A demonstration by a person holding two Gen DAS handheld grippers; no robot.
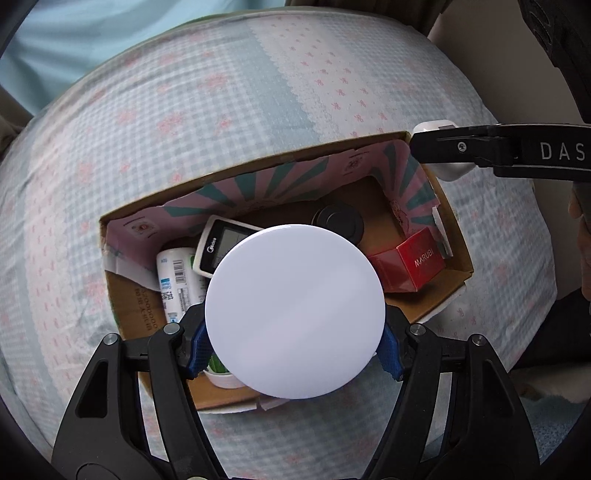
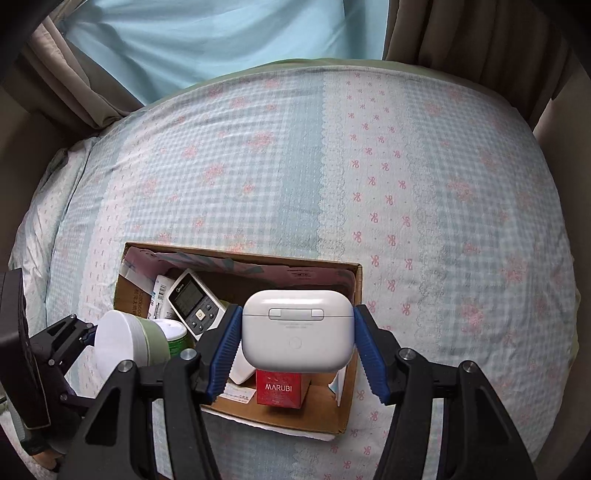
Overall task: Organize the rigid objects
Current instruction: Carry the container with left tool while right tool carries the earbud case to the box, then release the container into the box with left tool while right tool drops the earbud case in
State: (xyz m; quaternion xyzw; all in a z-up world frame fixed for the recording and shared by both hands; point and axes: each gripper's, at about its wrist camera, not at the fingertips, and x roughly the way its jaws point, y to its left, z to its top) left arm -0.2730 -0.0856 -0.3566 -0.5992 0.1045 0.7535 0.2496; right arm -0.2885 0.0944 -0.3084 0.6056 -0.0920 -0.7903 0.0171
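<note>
My left gripper (image 1: pixel 295 347) is shut on a round jar with a white lid (image 1: pixel 293 310) and holds it above the near part of an open cardboard box (image 1: pixel 258 166). The jar also shows in the right wrist view (image 2: pixel 125 341), green-sided. My right gripper (image 2: pixel 297 332) is shut on a white earbud case (image 2: pixel 297 328) and holds it over the box's right end (image 2: pixel 352 295). In the left wrist view the case (image 1: pixel 448 171) sits at the box's far right corner. Inside the box lie a remote control (image 2: pixel 194 301), a red MARUBI carton (image 1: pixel 413 264), a white tube (image 1: pixel 177 280) and a black round lid (image 1: pixel 338 219).
The box lies on a bed with a blue-checked, pink-flowered sheet (image 2: pixel 332 166). Brown curtains (image 2: pixel 85 92) and a pale blue window panel (image 2: pixel 221 33) stand beyond the bed's far edge. A white-and-green cup (image 2: pixel 173 334) sits in the box under the jar.
</note>
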